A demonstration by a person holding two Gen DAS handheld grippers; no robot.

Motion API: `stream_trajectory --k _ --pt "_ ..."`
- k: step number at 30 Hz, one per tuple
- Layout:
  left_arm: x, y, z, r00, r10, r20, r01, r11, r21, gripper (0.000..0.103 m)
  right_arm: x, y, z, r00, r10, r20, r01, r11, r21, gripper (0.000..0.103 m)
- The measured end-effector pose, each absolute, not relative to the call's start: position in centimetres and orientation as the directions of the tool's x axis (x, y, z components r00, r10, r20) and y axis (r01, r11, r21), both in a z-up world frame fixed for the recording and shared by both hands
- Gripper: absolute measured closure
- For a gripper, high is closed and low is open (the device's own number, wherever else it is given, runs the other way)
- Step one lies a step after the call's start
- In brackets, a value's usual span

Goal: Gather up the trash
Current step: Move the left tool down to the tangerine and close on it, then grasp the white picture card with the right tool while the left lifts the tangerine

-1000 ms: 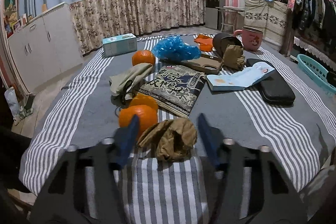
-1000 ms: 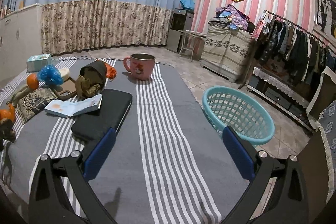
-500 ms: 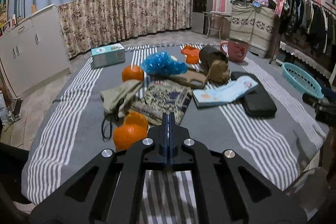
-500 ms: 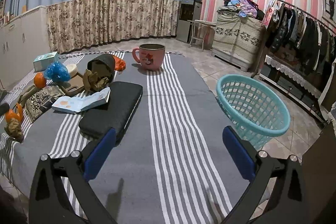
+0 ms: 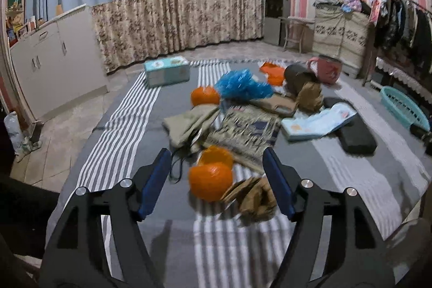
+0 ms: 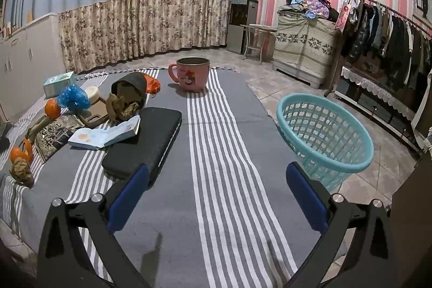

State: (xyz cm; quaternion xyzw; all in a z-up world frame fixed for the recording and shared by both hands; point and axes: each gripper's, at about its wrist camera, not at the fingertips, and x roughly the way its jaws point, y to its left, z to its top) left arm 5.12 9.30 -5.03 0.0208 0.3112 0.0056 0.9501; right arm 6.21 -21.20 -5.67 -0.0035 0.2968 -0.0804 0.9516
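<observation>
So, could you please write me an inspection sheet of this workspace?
Surface: grey striped cloth, crowded at one end.
Job's things: crumpled brown paper beside an orange; teal basket on the floor.
Clutter: pink mug, black case, booklet, blue bag.
Grippers: left tongs opening, holding nothing; right tongs open, holding nothing.
Cables: nothing seen.
Surroundings: curtains, clothes rack.

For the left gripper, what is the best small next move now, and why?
Probably ease the left gripper down and slightly right, centring it on the crumpled brown paper. Its jaws are opening and grip nothing; the paper lies on the striped cloth by the right finger, touching an orange that sits between the fingers and should not be taken.
</observation>
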Motion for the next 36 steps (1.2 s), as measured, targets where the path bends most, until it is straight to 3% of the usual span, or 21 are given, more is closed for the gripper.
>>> stream_trajectory --k 10,14,24,25,27,36 --pt "7.4 10.6 -7.3 0.755 0.019 -0.656 -0.001 1.000 0.027 0.034 6.3 -21.0 -5.8 0.807 -0.155 -0.569 0.140 0.988 -0.070 0.004" --pt "8.3 9.9 -8.3 0.738 -0.036 -0.674 0.043 0.999 -0.006 0.044 6.4 -20.9 -6.0 0.802 -0.160 -0.575 0.140 0.987 -0.080 0.004" --pt "10.5 10.9 -9.4 0.692 -0.117 -0.712 0.084 0.993 -0.082 0.044 7.2 -20.4 -6.7 0.788 -0.166 -0.592 0.130 0.986 -0.103 0.004" --pt "10.7 10.9 -9.4 0.690 -0.121 -0.713 0.090 0.993 -0.081 0.045 7.2 -20.2 -6.7 0.788 -0.166 -0.593 0.127 0.986 -0.108 0.004" --pt "10.9 10.9 -9.2 0.683 -0.140 -0.717 0.104 0.990 -0.094 0.061 7.3 -20.1 -6.7 0.787 -0.167 -0.593 0.123 0.986 -0.115 0.004" --pt "10.0 11.5 -7.4 0.716 -0.139 -0.684 0.132 0.989 -0.063 0.067 8.6 -19.0 -5.6 0.799 -0.134 -0.586 0.088 0.990 -0.107 0.004"
